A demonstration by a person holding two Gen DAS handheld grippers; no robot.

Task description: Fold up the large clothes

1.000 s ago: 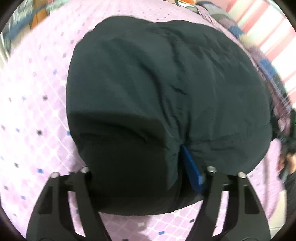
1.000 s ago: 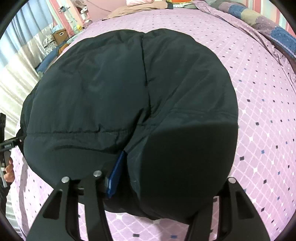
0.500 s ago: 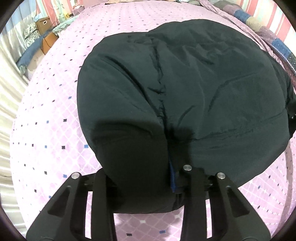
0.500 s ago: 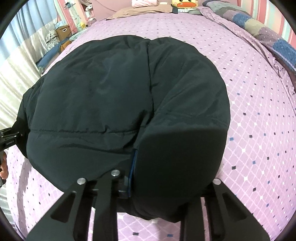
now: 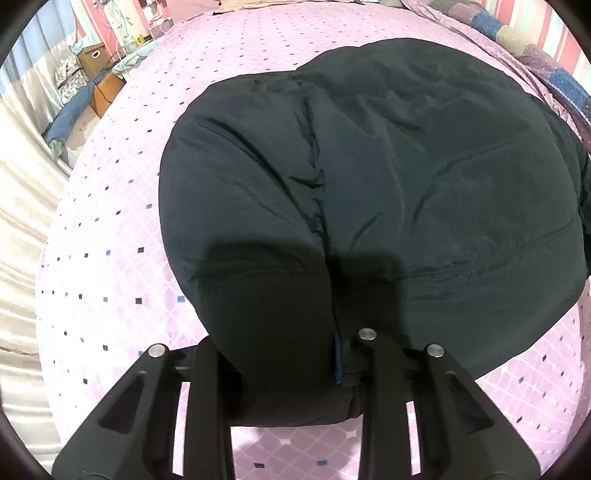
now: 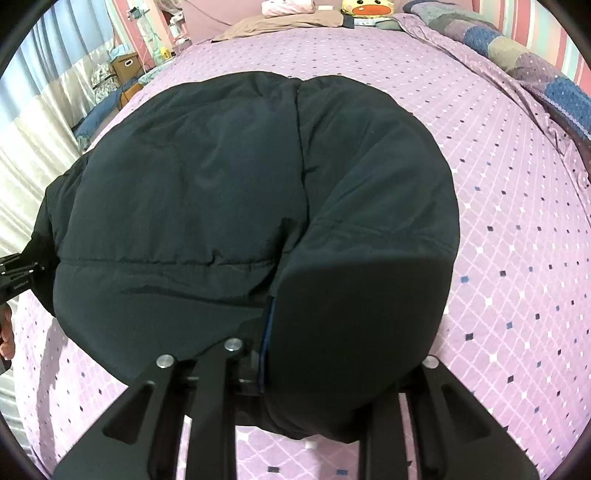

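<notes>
A large black padded jacket (image 5: 388, 177) lies spread on the purple patterned bed (image 5: 122, 229). It also fills the right wrist view (image 6: 229, 192). My left gripper (image 5: 288, 369) is shut on a thick fold at the jacket's near left edge. My right gripper (image 6: 317, 384) is shut on a thick fold at its near right edge. Fabric bulges between the fingers of both and hides the fingertips. The left gripper's body shows at the left rim of the right wrist view (image 6: 14, 269).
A patchwork quilt (image 6: 535, 66) lies along the bed's right side. Pillows and a yellow plush toy (image 6: 365, 7) sit at the far end. A curtain (image 5: 18, 229) and a box (image 5: 90, 55) with clutter stand left of the bed.
Both grippers have closed further on the jacket folds and drawn back, so the jacket sits lower and farther in each view. The left view has swung towards the head of the bed.
</notes>
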